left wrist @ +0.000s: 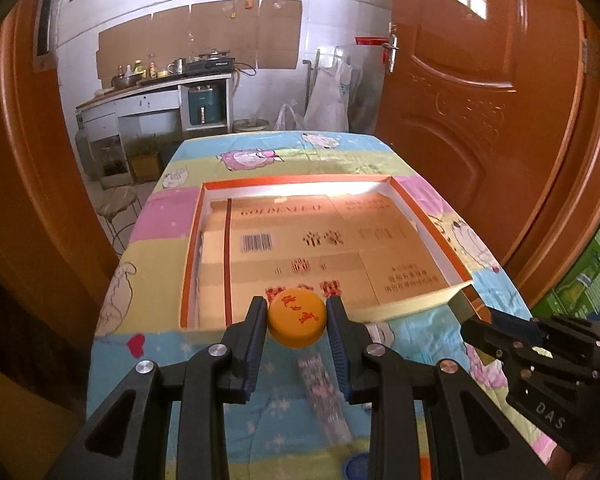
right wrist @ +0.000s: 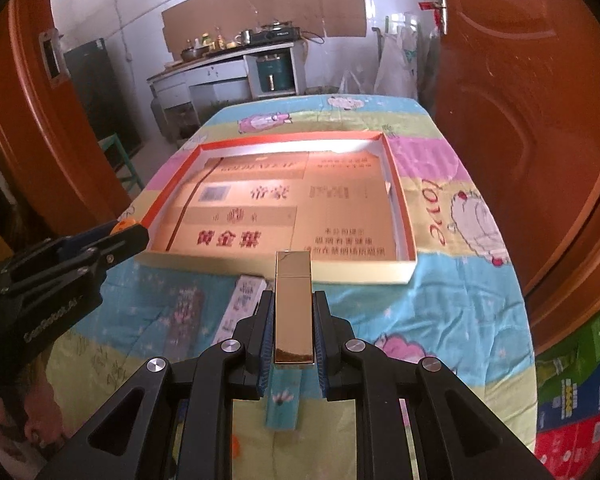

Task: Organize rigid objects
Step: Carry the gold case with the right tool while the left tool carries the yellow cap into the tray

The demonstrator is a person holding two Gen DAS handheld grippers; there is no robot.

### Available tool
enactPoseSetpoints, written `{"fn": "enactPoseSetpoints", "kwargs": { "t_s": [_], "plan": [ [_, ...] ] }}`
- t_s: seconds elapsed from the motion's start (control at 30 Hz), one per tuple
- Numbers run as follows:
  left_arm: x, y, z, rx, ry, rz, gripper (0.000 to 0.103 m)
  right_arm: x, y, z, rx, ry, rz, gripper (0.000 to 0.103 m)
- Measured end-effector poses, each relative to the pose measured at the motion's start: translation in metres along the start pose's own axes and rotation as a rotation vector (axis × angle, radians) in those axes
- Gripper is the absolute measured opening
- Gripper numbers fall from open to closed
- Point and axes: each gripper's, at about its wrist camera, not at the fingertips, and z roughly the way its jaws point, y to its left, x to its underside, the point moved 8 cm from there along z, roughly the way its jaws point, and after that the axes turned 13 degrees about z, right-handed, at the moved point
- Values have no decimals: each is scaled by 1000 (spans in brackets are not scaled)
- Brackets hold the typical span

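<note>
Nearest, the left gripper (left wrist: 297,322) has its two blue-padded fingers (left wrist: 256,344) pressed on either side of a round orange cap (left wrist: 297,322) with red characters on its top; the jaws stand partly apart, only as wide as the cap. Below it, on the patterned cloth, lies a blurred clear wrapper (left wrist: 324,396) with a printed pattern. In the right wrist view, the right gripper (right wrist: 294,320) is clamped tight on a slim gold rectangular lighter (right wrist: 294,304), which points forward between the pads, its far end reaching past the fingertips and over the box's near wall. A small white printed packet (right wrist: 242,304) lies on the cloth just left of that gripper, and a turquoise strip (right wrist: 284,400) shows beneath the lighter.

Just beyond both grippers sits a shallow open box (left wrist: 416,304) with orange rim and pale walls, lined with tan cardboard printed with a barcode and Chinese characters. Both held things hang at its near edge, the cap towards its left half, the lighter towards its right half.

Under everything lies the cartoon-print cloth (right wrist: 452,288) covering the table. Farther off stand orange wooden doors (left wrist: 480,100) on both sides, and at the back a white tiled wall with a kitchen counter (left wrist: 156,88) carrying pots and bottles.
</note>
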Motion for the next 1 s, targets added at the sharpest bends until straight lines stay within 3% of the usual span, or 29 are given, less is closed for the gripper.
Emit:
{"fn": "enactPoseSetpoints", "kwargs": {
  "t_s": [0.53,1.0],
  "plan": [
    [-60,36,42,-75,23,-76,31,-69,6,27,-27,-12,-19,18],
    [-72,38,95,-85,98,-59,31,-98,2,68,-38,26,0,18]
  ]
}}
